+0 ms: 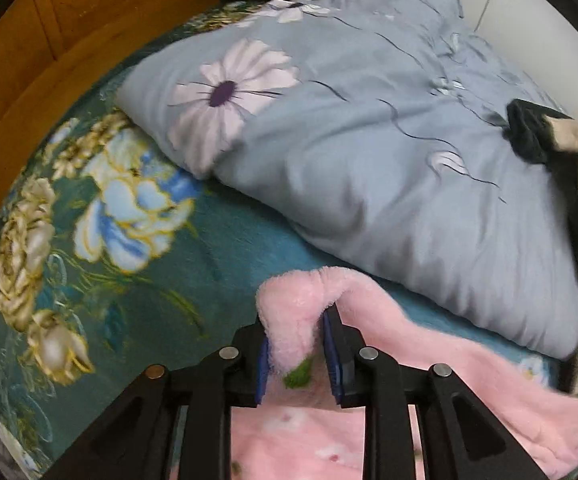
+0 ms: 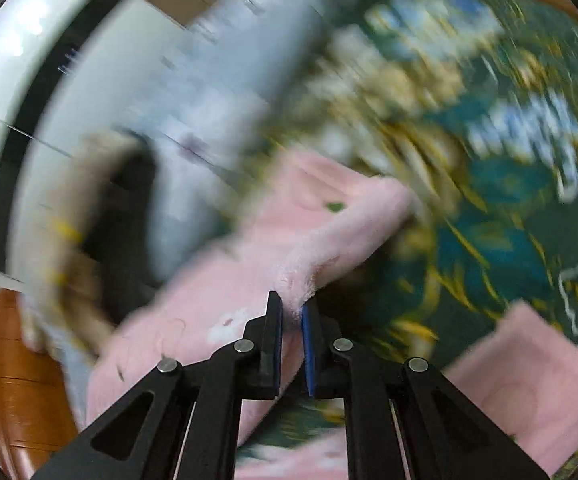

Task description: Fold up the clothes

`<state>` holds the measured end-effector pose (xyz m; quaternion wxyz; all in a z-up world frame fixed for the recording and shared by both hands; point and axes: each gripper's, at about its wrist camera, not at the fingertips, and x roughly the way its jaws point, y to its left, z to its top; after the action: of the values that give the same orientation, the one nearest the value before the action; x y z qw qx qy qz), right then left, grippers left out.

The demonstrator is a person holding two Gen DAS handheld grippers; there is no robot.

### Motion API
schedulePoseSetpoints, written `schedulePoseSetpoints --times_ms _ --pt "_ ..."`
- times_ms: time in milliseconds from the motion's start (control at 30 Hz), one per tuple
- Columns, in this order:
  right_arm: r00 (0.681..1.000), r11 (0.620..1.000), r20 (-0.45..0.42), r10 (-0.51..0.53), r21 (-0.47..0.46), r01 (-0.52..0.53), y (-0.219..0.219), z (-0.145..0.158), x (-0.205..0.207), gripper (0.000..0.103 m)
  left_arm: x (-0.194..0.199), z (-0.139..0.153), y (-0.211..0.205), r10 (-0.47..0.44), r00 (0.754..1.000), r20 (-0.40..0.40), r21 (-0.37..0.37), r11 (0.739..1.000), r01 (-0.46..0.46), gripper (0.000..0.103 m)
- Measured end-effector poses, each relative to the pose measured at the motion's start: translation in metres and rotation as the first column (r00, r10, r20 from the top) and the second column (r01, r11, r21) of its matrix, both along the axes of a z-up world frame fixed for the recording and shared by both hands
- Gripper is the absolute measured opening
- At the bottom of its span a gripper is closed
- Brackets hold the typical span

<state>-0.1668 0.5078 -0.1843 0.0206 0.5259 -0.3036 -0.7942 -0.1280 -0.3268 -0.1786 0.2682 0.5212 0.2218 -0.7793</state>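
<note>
Both the left gripper (image 1: 295, 344) and the right gripper (image 2: 291, 320) are pinching the pink fleece garment (image 1: 429, 364) over the bed (image 1: 229, 240).

No writing, label, brand or number can be read in either view. The quilt (image 1: 369, 140) and the blanket (image 1: 109, 240) under it carry only flower prints, and the pink garment (image 1: 429, 380) shows small printed blossoms, not letters. The right wrist view is too blurred to make out any marking.
</note>
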Motion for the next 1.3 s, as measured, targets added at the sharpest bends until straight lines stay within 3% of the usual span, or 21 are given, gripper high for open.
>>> schedulePoseSetpoints --times_ms 67,100,167,267,400,500,600,767,933,1033,1100,1133,1300 --pt "0.999 1.000 0.033 0.006 0.020 -0.007 0.000 -0.014 0.005 0.017 -0.002 0.003 0.006 -0.025 1.000 -0.003 0.012 1.000 0.025 0.035" --pt "0.999 1.000 0.031 0.007 0.021 -0.008 0.002 -0.014 0.008 0.029 -0.003 0.005 0.008 -0.036 0.999 -0.004 0.019 0.999 0.036 0.037" --pt "1.000 1.000 0.023 0.003 0.025 -0.003 0.008 -0.008 0.011 0.039 0.004 0.011 0.007 -0.042 0.999 -0.015 0.037 0.998 0.043 0.046" --pt "0.999 1.000 -0.042 -0.010 0.012 0.011 0.024 0.020 0.023 0.046 0.032 0.020 0.001 -0.018 0.998 -0.059 0.061 0.998 0.021 0.054" --pt "0.992 0.997 -0.106 -0.074 -0.022 0.072 0.049 0.043 0.061 0.050 0.096 0.016 -0.019 0.085 0.993 -0.078 0.114 0.991 -0.076 0.056" --pt "0.987 0.990 -0.087 -0.139 -0.034 0.136 0.070 0.039 0.105 0.050 0.155 0.003 -0.035 0.197 0.978 -0.068 0.195 0.964 -0.181 0.056" --pt "0.977 0.977 -0.032 -0.211 -0.033 0.210 0.091 0.025 0.149 0.050 0.207 -0.023 -0.034 0.271 0.962 -0.028 0.302 0.920 -0.250 0.056" --pt "0.932 0.929 0.023 -0.362 -0.075 0.362 0.121 0.006 0.215 0.050 0.263 -0.065 -0.014 0.321 0.947 0.001 0.444 0.849 -0.288 0.056" --pt "0.911 0.910 0.068 -0.407 -0.059 0.411 0.127 -0.006 0.236 0.050 0.272 -0.085 0.014 0.295 0.955 0.004 0.491 0.832 -0.259 0.056" --pt "0.907 0.906 0.089 -0.412 -0.068 0.419 0.126 -0.017 0.239 0.050 0.270 -0.085 0.023 0.299 0.954 -0.005 0.474 0.841 -0.262 0.053" --pt "0.904 0.903 0.111 -0.414 -0.074 0.423 0.124 -0.025 0.239 0.050 0.268 -0.083 0.026 0.300 0.954 -0.015 0.477 0.841 -0.257 0.037" --pt "0.901 0.901 0.120 -0.417 -0.079 0.427 0.124 -0.029 0.238 0.050 0.266 -0.082 0.028 0.297 0.955 -0.019 0.481 0.840 -0.252 0.022" --pt "0.897 0.888 0.135 -0.421 -0.138 0.438 0.117 -0.039 0.232 0.050 0.264 -0.072 0.036 0.324 0.945 -0.036 0.479 0.836 -0.268 0.008"
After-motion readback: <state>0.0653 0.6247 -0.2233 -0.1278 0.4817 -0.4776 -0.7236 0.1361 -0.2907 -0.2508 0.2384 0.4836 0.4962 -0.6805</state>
